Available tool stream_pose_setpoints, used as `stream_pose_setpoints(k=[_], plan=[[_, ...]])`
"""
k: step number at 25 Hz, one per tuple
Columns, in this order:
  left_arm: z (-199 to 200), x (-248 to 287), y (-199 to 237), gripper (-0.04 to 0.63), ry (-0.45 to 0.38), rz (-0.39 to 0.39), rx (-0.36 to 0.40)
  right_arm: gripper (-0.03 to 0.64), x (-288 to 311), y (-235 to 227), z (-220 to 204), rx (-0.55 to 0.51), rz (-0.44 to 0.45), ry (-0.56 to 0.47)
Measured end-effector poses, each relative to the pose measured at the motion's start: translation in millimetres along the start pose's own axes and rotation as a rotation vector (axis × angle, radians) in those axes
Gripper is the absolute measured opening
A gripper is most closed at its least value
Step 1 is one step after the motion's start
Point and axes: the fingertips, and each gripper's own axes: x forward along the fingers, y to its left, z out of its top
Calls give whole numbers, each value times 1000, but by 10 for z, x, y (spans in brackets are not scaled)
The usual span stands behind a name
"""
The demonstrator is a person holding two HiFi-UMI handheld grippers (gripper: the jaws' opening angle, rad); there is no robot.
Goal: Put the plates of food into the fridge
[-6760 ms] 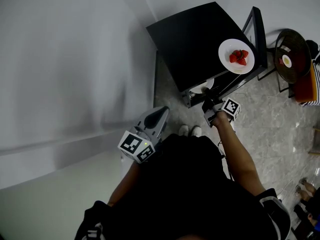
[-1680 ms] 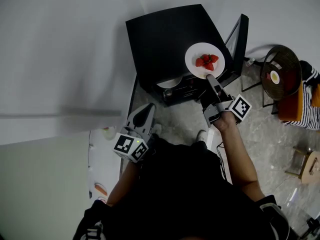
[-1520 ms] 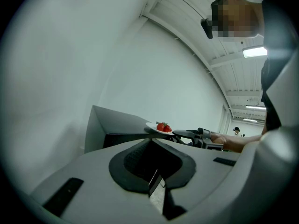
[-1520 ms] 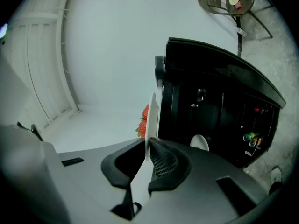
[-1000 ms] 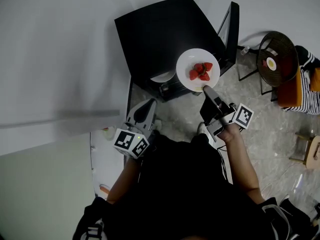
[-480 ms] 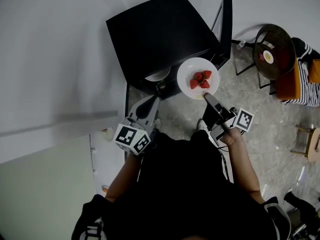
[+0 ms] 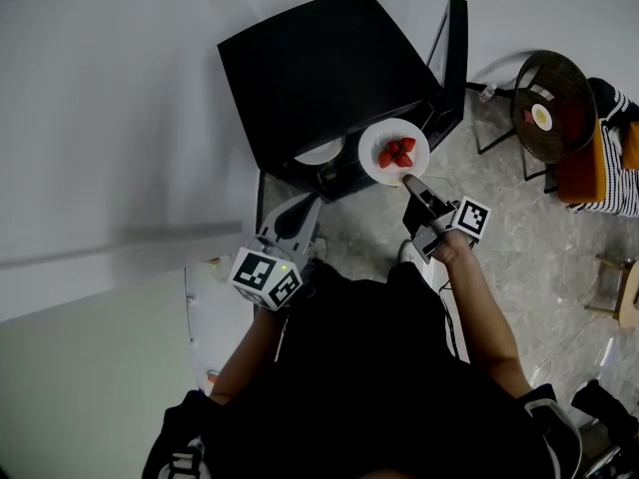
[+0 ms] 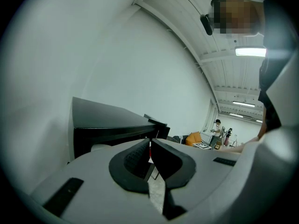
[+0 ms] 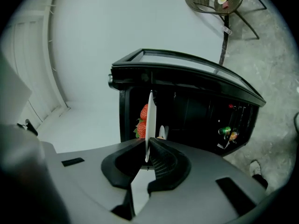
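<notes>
Right hand-held gripper (image 7: pixel 408 181) grips plate (image 7: pixel 370 169) rim — seemingly level, at fridge (image 7: pixel 329 68).

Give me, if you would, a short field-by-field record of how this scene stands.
Right gripper: shut on the rim of the white plate
Plate's load: strawberries
Plate's place: held at the open front of the black fridge, not yet set down
Fridge door: open
Inside the fridge: another plate
Left gripper: shut, nothing between its jaws
</notes>
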Motion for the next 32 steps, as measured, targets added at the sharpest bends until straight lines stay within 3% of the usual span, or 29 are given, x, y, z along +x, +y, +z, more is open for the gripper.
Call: stream_pose_setpoints(k=[12,32], plan=[[21,-58,94,25,0,35,-9,41,511,-583,248,9,-129,-48],[30,-200,166,25,-19,103,-27,34,1052,-746,472,49,-190,-167]])
